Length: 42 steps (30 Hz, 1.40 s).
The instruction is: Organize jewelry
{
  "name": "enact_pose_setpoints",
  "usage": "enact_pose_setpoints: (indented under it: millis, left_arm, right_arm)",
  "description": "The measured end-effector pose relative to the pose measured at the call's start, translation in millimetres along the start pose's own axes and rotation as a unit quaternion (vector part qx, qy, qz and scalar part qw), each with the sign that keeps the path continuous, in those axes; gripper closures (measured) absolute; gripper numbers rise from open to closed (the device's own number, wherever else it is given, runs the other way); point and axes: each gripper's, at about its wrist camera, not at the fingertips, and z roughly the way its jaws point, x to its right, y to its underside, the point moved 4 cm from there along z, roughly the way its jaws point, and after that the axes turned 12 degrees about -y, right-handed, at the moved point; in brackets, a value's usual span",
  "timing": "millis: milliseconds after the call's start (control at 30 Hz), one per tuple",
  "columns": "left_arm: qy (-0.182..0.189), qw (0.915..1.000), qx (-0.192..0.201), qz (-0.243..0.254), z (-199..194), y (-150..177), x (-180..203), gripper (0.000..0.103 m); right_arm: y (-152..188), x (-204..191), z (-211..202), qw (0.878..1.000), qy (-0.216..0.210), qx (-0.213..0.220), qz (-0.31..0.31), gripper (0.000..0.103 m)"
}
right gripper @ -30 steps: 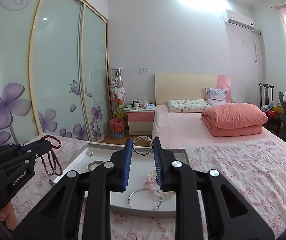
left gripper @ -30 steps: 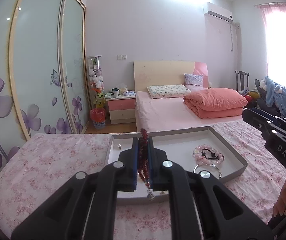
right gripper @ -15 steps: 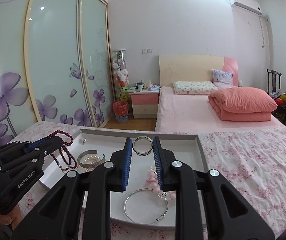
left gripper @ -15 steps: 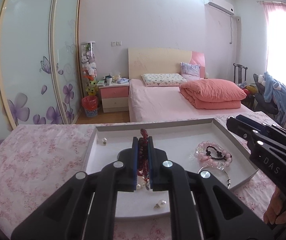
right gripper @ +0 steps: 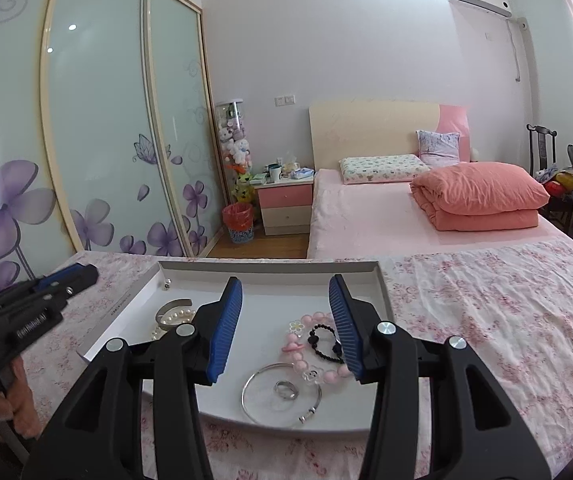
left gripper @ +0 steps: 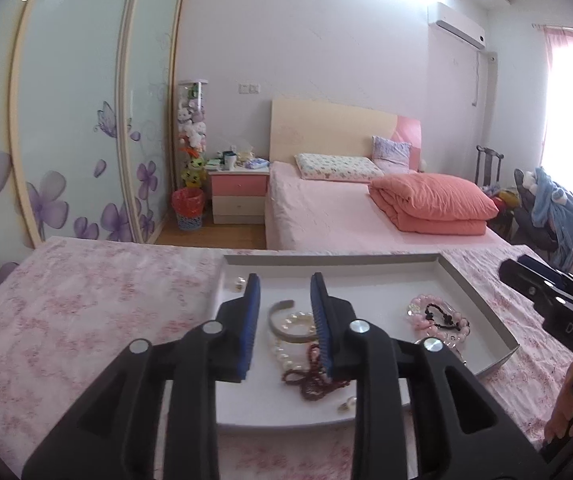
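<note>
A shallow white tray (left gripper: 470,300) (right gripper: 378,280) lies on the floral cloth. My left gripper (left gripper: 284,284) hangs over it, jaws opening and empty. Below them the dark red bead string (left gripper: 316,380) lies in the tray beside a pearl strand (left gripper: 286,352) and a silver cuff (left gripper: 282,330). My right gripper (right gripper: 286,290) is also opening with nothing between its pads. A silver ring (right gripper: 286,390) rests on the tray floor inside a thin silver bangle (right gripper: 270,412). A pink bead bracelet (right gripper: 306,340) (left gripper: 426,312) and a black bead bracelet (right gripper: 324,344) lie at the tray's right.
Small pearl earrings (left gripper: 239,282) (left gripper: 346,405) sit loose in the tray. A person's hand (right gripper: 10,400) grips the left tool's handle. Beyond the table stand a pink bed (left gripper: 346,216), a nightstand (left gripper: 238,196) and wardrobe doors (left gripper: 66,120).
Both grippers opened and came lower over the tray. The red bead string dropped from the left jaws into the tray. The silver ring left the right jaws and now lies inside the bangle.
</note>
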Motion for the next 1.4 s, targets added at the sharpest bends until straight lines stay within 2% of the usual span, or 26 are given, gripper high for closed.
enact_pose_setpoints:
  millis: [233, 433, 500, 800, 1033, 1400]
  left_arm:
    - [-0.025, 0.9991, 0.026, -0.023, -55.0, -4.1, -38.6, 0.058]
    - [-0.035, 0.9981, 0.033, -0.040, -99.6, 9.5, -60.2, 0.037]
    - [-0.036, 0.9979, 0.033, -0.042, -110.5, 14.2, -62.7, 0.029]
    - [-0.045, 0.9978, 0.047, -0.018, -148.5, 39.1, -64.5, 0.004]
    - [-0.033, 0.9983, 0.048, -0.005, -158.9, 52.9, -57.4, 0.004]
    - [-0.026, 0.9986, 0.046, 0.008, -161.1, 66.3, -43.9, 0.004]
  right_arm:
    - [2.1, -17.8, -43.8, 1.000, 0.002, 0.007, 0.001, 0.048]
    - [13.0, -37.0, -77.0, 1.000, 0.002, 0.005, 0.004, 0.033]
    - [16.9, -41.5, -84.9, 1.000, 0.003, 0.004, 0.006, 0.025]
    - [38.1, -57.3, -108.5, 1.000, 0.008, 0.001, 0.003, 0.008]
    - [50.0, -57.8, -119.6, 1.000, 0.014, 0.003, 0.001, 0.002]
    - [64.6, -63.8, -121.6, 1.000, 0.013, -0.003, -0.002, 0.002]
